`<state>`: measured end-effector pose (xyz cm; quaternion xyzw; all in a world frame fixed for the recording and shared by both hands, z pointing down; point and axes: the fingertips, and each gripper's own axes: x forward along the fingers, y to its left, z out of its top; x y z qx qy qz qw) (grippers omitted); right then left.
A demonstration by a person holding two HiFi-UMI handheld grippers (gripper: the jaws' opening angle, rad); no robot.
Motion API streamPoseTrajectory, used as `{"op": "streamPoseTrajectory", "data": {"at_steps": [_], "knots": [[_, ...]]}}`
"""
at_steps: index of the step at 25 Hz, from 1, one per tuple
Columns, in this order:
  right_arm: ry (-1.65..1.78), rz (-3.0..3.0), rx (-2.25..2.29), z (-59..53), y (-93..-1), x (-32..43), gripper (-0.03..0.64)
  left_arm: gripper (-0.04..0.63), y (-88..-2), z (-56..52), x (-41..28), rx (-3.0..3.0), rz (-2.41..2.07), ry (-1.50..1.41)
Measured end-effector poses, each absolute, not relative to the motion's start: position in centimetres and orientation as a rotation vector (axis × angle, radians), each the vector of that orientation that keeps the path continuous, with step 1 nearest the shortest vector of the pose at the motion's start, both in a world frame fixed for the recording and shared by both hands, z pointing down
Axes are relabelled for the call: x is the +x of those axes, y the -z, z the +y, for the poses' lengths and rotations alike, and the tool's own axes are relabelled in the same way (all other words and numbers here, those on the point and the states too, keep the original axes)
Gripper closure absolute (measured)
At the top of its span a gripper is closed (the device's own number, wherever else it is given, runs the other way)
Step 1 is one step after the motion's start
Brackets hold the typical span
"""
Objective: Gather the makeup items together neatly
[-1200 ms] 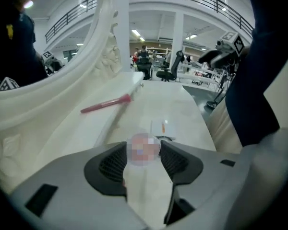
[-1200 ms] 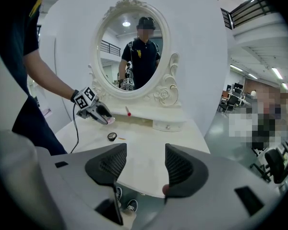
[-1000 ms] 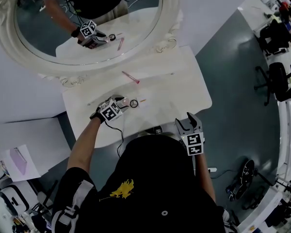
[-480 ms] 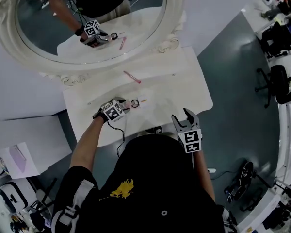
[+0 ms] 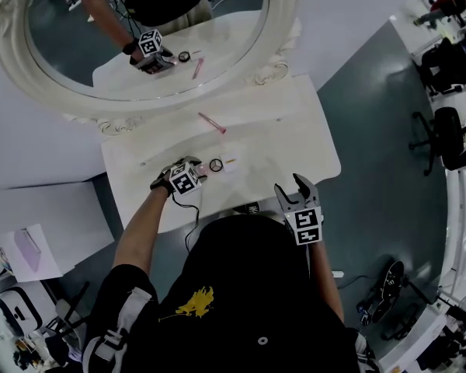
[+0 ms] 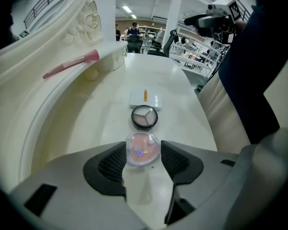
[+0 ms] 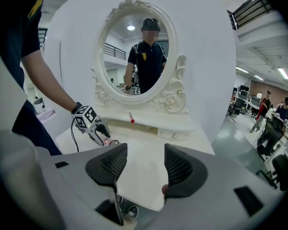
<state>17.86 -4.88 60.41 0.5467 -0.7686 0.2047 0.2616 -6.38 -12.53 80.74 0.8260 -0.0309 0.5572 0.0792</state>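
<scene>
My left gripper [image 6: 143, 153] is shut on a round clear compact of pink powder [image 6: 143, 146], held low over the white dressing table [image 5: 283, 142]. Just beyond it lie a black round eyeshadow compact [image 6: 144, 117] and a flat white case with an orange stripe [image 6: 145, 99], in a line. A pink stick [image 6: 72, 64] rests on the raised shelf under the mirror. In the head view the left gripper [image 5: 198, 172] is next to the black compact [image 5: 216, 165]. My right gripper [image 5: 293, 189] hovers open and empty at the table's front edge.
An oval mirror in an ornate white frame [image 5: 276, 45] stands at the table's back and reflects the left gripper. The person's dark-shirted body covers the table's near edge. Grey floor [image 5: 373, 130] and office chairs [image 5: 443, 123] lie to the right.
The left gripper has sunk toward the tabletop with the pink compact and edged toward the black compact. The right gripper has shifted slightly left along the front edge.
</scene>
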Motion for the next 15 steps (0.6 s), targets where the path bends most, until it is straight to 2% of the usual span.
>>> {"op": "streamPoseTrajectory", "data": {"at_steps": [4,8,15], "knots": [[-0.541,-2.086,1.470,-5.1,-60.5,18.3,0.357,0.325,-80.6,-12.2,-6.3,2.469,-0.115,-1.666],[-0.511,-2.097,1.460,-6.2,-60.1,19.3,0.357,0.328,-78.8,-12.8,-6.6,2.492,-0.224,-1.596],[-0.453,-2.176,1.370,-10.4,-59.7,18.6,0.360,0.393,-73.2,-14.4,-7.9,2.564,-0.689,-1.302]]}}
